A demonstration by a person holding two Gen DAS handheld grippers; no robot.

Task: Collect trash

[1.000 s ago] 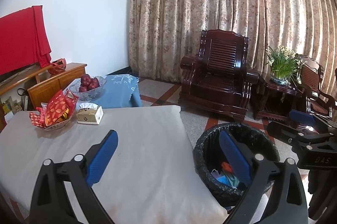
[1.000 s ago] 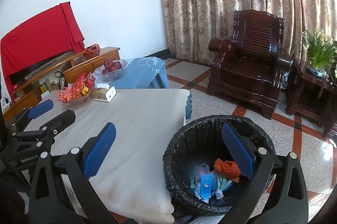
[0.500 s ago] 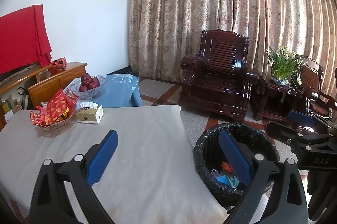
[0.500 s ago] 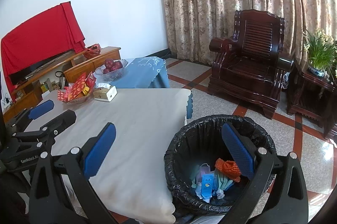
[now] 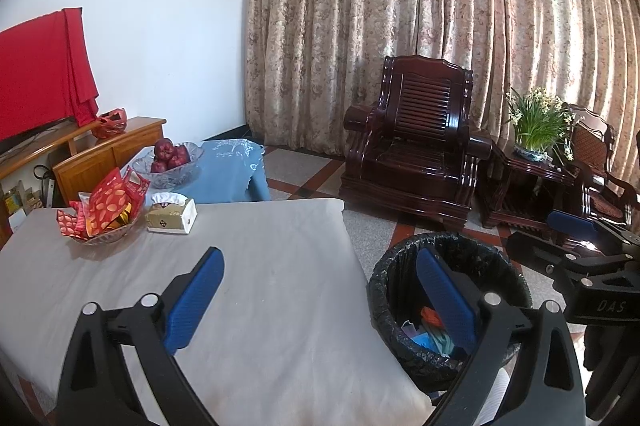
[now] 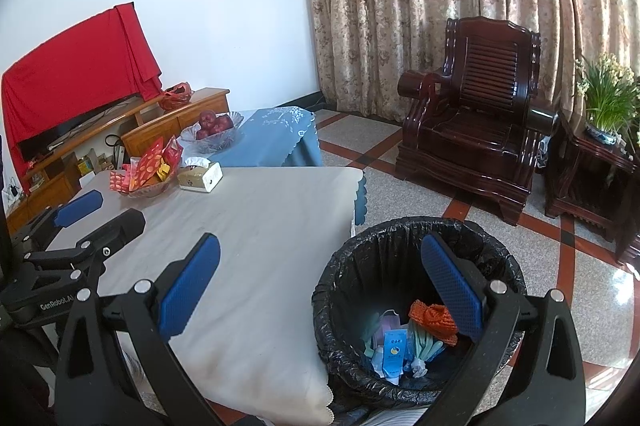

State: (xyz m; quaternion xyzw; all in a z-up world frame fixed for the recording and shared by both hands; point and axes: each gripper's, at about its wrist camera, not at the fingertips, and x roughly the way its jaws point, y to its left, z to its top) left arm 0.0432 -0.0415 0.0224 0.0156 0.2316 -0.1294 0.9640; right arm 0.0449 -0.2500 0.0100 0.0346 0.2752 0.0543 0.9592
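Right wrist view: our right gripper point(image 6: 320, 290) hangs wide apart, blue pads empty, just above the black-bagged round trash bin point(image 6: 416, 238) at 5 o'clock. Inside the bin lies trash point(image 6: 404, 338): an orange mesh piece, a blue-white packet, pale wrappers. We see our left gripper point(image 6: 80, 218) at 9 o'clock over the table, fingers also spread, nothing between them.

Left wrist view confirms: left gripper point(image 5: 320, 290) gapes empty over the grey-cloth-covered table point(image 5: 260, 258); the bin point(image 5: 448, 246) sits at 4 o'clock, just beside the table's right edge; the right gripper point(image 5: 576, 238) shows at 3 o'clock.

Progress, as we judge it: the tabletop shows no loose trash. Only a glass bowl of red snack packets point(image 5: 104, 209) and a beige tissue box point(image 5: 172, 214) remain at 10 o'clock, and those look like keepers, not litter. A glass bowl of dark red fruit point(image 5: 170, 161) rests on the blue-cloth side table behind. So collection looks finished or nearly so; anything left would be out of frame.

Room: wide bare cloth in front, free to sweep over. Watch the table's right edge and corner at 5 o'clock, close to the bin rim. Open tiled floor at 2 o'clock before the dark carved wooden armchair point(image 5: 416, 145).
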